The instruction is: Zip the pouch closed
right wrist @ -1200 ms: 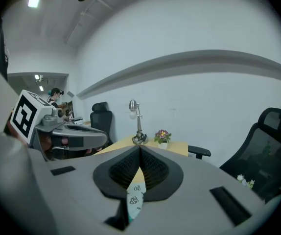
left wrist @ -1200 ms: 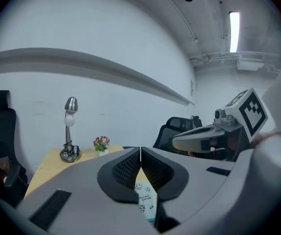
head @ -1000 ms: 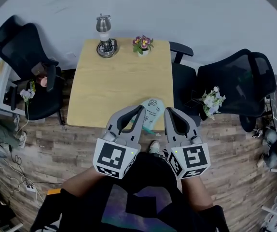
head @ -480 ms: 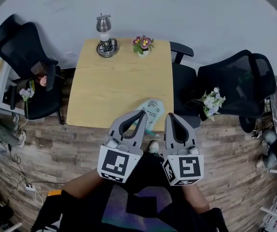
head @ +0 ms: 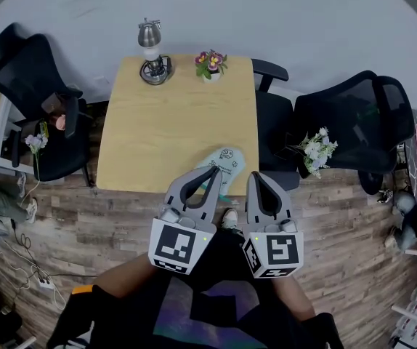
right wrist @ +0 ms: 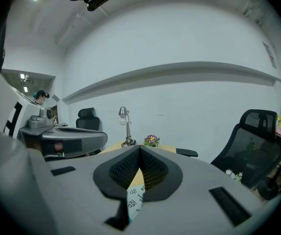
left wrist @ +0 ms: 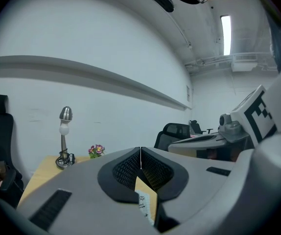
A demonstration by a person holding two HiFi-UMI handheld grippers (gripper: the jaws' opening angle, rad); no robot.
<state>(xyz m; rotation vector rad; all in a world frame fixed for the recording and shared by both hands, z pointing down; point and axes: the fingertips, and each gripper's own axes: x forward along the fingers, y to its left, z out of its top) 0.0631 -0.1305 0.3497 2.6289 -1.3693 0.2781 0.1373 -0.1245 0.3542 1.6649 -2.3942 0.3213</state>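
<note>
Two grey hand-held tools sit closest to the person's body: the left gripper [head: 213, 171] and the right gripper [head: 255, 174], each with a black-and-white marker cube at its rear. Both are level with each other and aimed at the table. Each gripper view shows the black ribbed fingers [left wrist: 123, 170] pressed tip to tip with nothing caught between them, so both are closed and empty.

Just beyond the tips lies the pale mint fabric pouch [head: 227, 160] with small dark prints. It rests flat at the near right edge of the light wooden tabletop [head: 165, 122], and its near end seems to reach that edge. Neither gripper touches it. Its zip is too small to read, so whether it is open or closed cannot be told.

Farther back stand a silver desk lamp [head: 149, 43] and a small pot of pink and yellow flowers [head: 210, 64]. Black office chairs [head: 30, 78] flank the table.

Closed fingers held short of the pouch fit either an approach to an open zip or a withdrawal from one drawn shut. In either case, good handling likely means keeping the tips from nudging the pouch, which lies where it could slide off the edge
</note>
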